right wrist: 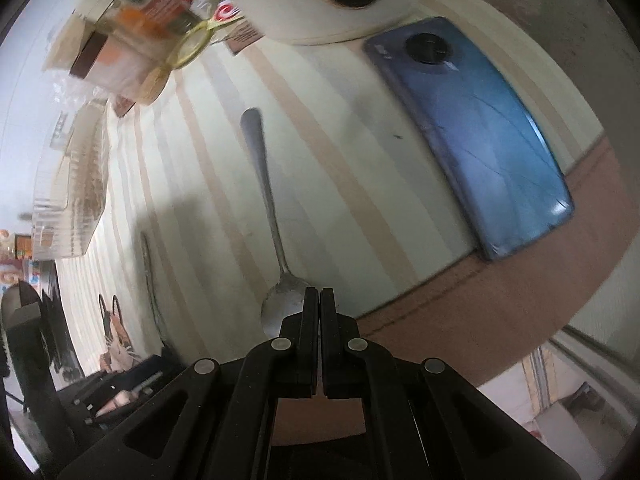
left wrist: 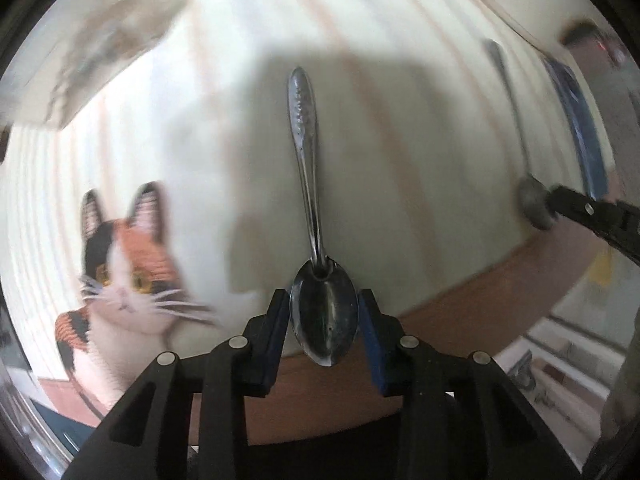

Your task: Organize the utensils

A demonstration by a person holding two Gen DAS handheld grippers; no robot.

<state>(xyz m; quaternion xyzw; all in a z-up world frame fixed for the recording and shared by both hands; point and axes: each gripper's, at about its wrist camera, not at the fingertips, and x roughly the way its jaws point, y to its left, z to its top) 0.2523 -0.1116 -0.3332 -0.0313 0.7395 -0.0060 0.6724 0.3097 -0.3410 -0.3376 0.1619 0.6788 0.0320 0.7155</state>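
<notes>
Two spoons near the placemat's front edge

My left gripper brackets the patterned teaspoon bowl, pads seemingly touching; right gripper, clenched empty, rests beside the plain spoon. Stiff, slick steel: I'd pinch the necks.

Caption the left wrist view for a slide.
Left gripper straddles a spoon's bowl on the striped cat mat, jaws close on either side.

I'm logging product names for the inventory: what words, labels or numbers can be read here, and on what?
None can be read.
Food packages: printed labels, red and green, too blurred.
Blue phone: small marks near the camera, too small.
Cat picture on the mat: no text.
</notes>
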